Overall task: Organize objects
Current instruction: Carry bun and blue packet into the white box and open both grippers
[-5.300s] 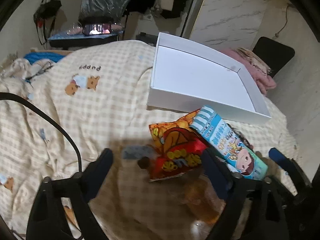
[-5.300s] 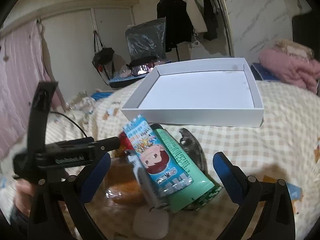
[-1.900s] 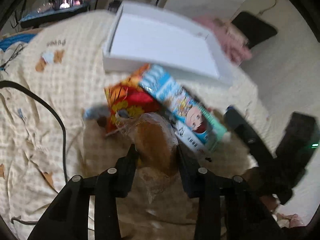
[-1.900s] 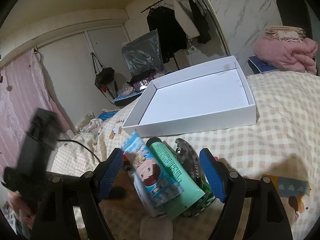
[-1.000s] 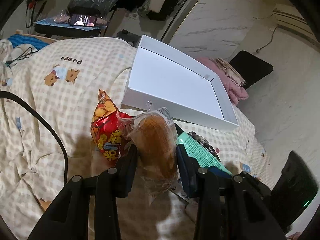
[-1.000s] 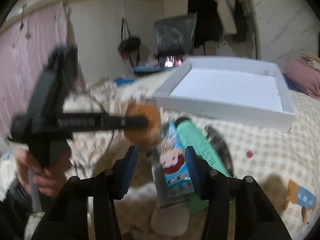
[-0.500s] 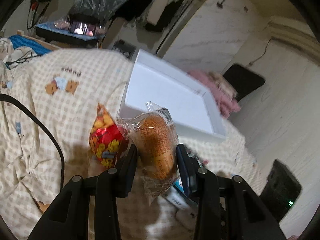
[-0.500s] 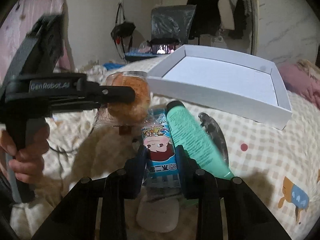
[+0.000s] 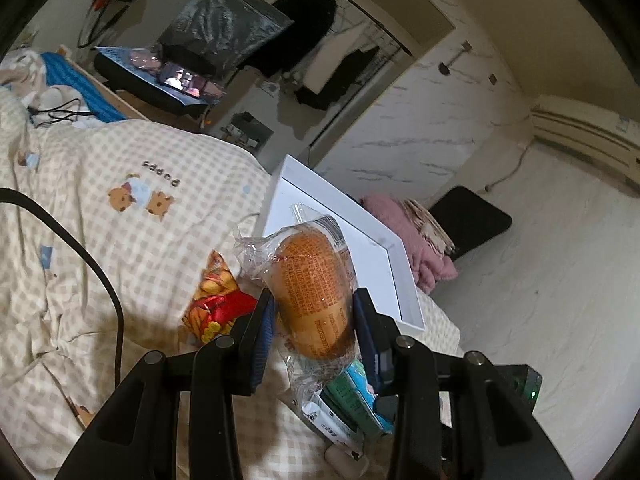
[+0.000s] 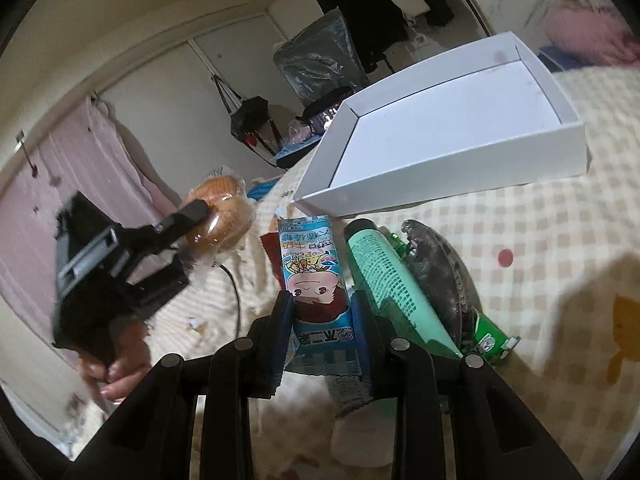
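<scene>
My checked bedspread (image 9: 120, 240) fills most of both views, cream and beige squares with a small bear print and a black cable (image 9: 100, 280) curving across it. On it lies the white tray (image 10: 460, 160), a shallow box with low walls and a bare floor, resting on the far part of the bed beyond the heap of snacks. Past its far edge, in my left view, a pink blanket (image 9: 416, 240) is bunched up.

My left gripper (image 9: 312, 320) is clamped on the wrapped bun (image 9: 312, 276), an orange-brown roll in clear plastic, both pads pressing its sides and lifting it clear of the bedding; from my right view the same bun (image 10: 220, 208) hangs in the air to the left of the tray, with my left hand (image 10: 116, 360) gripping the handle below.

My right gripper (image 10: 322, 312) is closed on the blue candy pack (image 10: 312, 264) with the cartoon face, its pads squeezing the lower half of it. Just beside that pack lies the mint-green tube (image 10: 384, 276), then a dark hair claw (image 10: 440, 264) on a green packet (image 10: 488, 336). A red snack bag (image 9: 216, 304) sits on the spread under the lifted bun, and a pale rounded thing (image 10: 360, 440) lies near my right fingers
</scene>
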Available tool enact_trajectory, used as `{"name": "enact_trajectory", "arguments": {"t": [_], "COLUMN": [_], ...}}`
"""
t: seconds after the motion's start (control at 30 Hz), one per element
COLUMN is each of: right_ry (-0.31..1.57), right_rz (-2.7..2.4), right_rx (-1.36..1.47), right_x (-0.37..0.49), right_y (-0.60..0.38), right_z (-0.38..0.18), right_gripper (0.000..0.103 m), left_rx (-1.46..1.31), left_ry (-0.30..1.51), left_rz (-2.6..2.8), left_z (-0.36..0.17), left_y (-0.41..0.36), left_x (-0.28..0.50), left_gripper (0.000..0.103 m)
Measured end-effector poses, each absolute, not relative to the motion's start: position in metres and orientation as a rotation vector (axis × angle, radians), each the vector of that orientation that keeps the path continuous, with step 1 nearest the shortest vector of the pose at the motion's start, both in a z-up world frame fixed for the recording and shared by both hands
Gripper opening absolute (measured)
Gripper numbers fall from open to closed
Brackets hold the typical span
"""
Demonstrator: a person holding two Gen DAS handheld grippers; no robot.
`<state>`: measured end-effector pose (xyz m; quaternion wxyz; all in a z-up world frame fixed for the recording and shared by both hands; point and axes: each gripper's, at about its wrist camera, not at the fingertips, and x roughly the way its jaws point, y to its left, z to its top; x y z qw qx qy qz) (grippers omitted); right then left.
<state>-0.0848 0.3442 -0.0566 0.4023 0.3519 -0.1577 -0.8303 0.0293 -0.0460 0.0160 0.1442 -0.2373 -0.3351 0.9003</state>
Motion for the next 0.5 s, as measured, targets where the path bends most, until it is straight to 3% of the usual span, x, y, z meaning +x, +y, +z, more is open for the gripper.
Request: {"name": "enact_trajectory", "arguments": {"t": [0.2, 0.5], "right_ry": [-0.495, -0.472], "right_rz": [-2.011, -2.032], "right_rx": [0.906, 0.902], "right_x": [-0.088, -0.0853], "right_y": [0.3483, 0.3487], "right_z": [-0.0583, -0.0556], "right_gripper": [0.031, 0.031], "left_rx": [-0.666, -0.699], "left_ry": [-1.054, -1.0], "left_rz": [2.55, 2.585], "left_z": [0.0113, 0.0125], "left_y": [-0.0554, -0.0474], "left_x": [0.0291, 0.0271], "left_gripper": [0.042, 0.042]}}
